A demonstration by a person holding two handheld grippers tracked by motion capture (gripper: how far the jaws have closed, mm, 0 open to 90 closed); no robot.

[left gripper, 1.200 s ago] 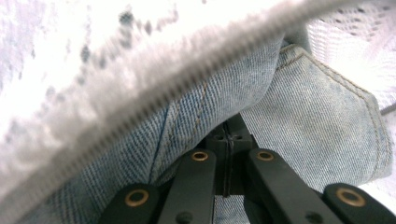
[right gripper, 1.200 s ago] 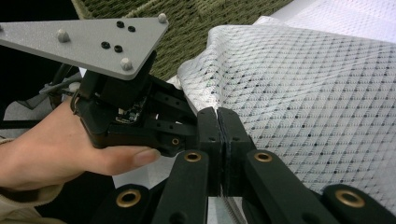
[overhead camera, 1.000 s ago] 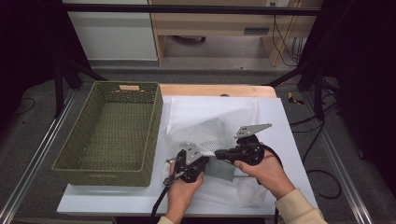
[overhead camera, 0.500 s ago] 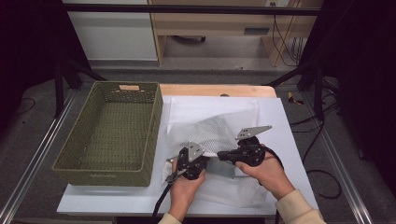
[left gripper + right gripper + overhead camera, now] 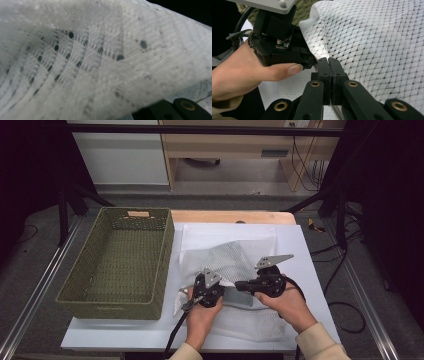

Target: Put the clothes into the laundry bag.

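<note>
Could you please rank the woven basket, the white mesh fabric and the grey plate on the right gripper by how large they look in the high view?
1. Woven basket
2. White mesh fabric, partly hidden by the hands
3. Grey plate

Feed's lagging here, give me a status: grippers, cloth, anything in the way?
Right gripper shut on white mesh cloth. Left gripper at the cloth's edge, jaws hidden by fabric. Green wicker basket left of the cloth, not in the way.

The high view looks forward and down on the white-topped desk [image 5: 300, 250] from above the person's side. The left gripper view sits pressed close against the white perforated mesh cloth [image 5: 100, 62]. The right gripper view, also close, shares that cloth [image 5: 374, 37] along its shut jaws.
</note>
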